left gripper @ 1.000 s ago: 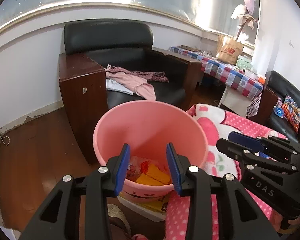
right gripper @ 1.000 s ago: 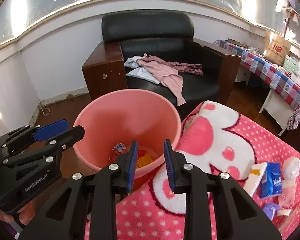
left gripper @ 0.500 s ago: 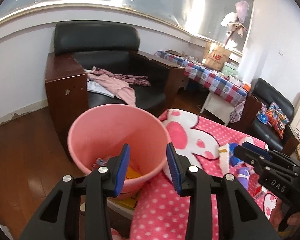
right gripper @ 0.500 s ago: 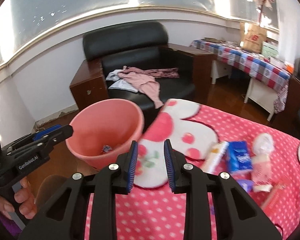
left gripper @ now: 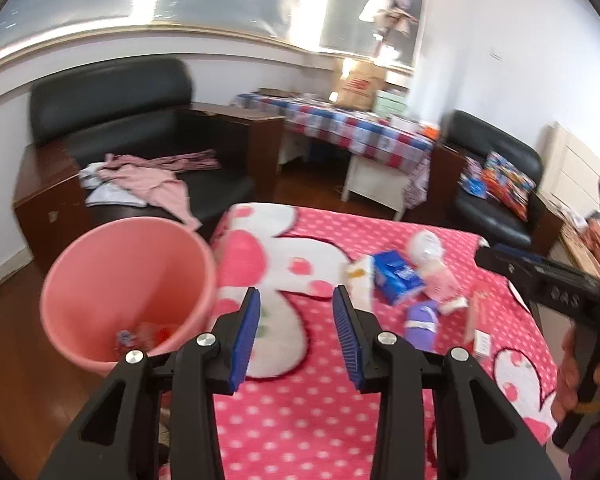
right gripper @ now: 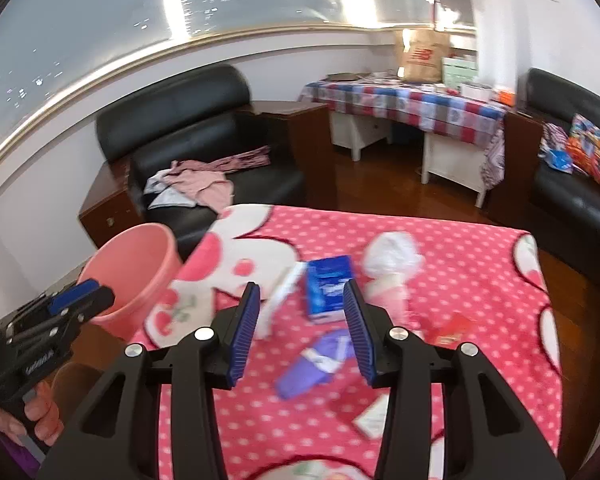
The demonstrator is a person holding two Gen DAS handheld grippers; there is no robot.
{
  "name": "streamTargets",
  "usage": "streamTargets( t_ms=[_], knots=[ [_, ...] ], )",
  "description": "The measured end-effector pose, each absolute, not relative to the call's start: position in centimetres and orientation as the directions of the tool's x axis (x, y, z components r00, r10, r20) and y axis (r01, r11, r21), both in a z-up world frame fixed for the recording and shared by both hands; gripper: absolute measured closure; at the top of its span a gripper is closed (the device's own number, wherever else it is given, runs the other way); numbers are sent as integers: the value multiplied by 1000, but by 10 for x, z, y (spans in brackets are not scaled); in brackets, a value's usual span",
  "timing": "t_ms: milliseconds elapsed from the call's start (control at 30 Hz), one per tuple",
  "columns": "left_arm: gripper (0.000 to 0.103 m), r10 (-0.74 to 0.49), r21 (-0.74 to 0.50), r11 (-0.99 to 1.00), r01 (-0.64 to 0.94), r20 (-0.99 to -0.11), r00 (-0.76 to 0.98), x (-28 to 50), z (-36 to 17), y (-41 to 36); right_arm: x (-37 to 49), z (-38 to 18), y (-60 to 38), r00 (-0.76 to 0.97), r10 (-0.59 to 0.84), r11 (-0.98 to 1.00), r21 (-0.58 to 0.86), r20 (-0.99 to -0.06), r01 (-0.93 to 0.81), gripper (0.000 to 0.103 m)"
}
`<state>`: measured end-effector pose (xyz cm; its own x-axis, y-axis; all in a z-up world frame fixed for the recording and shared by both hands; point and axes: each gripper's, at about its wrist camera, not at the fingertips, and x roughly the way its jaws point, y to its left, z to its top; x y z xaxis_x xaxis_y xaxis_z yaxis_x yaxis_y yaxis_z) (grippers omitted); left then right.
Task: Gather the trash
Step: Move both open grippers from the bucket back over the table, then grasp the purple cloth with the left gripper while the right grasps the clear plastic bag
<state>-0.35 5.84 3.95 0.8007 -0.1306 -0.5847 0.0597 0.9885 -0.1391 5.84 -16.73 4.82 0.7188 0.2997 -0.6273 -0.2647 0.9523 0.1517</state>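
Between drops: both claws empty, right claw (right gripper: 300, 312) jaws just opening, left claw (left gripper: 296, 316) apart, over litter mid-frame on pink polka-dot worktop (right gripper: 480, 264); next, likely clamp blue tissue packet (right gripper: 330, 286), carry to round pink plastic bucket (left gripper: 128, 284) lower left.

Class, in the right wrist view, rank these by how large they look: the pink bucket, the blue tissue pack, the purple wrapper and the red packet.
1. pink bucket
2. blue tissue pack and purple wrapper: too alike, and blurred, to rank
3. red packet
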Motion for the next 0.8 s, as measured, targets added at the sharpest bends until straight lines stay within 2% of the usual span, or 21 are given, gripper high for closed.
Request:
streamTargets(
  t_ms=[400,567,800],
  knots=[
    [66,-367,-169,922,348,-666,649,21,2,-22,80,30,-225,710,247,969,181,-659,-169,59],
    [66,-374,-124,900,419,-713,593,29,-21,-52,95,20,-238,681,258,965,213,-685,-152,59],
    [66,-316,-18,890,455,-746,587,40,-45,-75,116,12,-247,645,281,958,253,-710,-139,59]
  ],
)
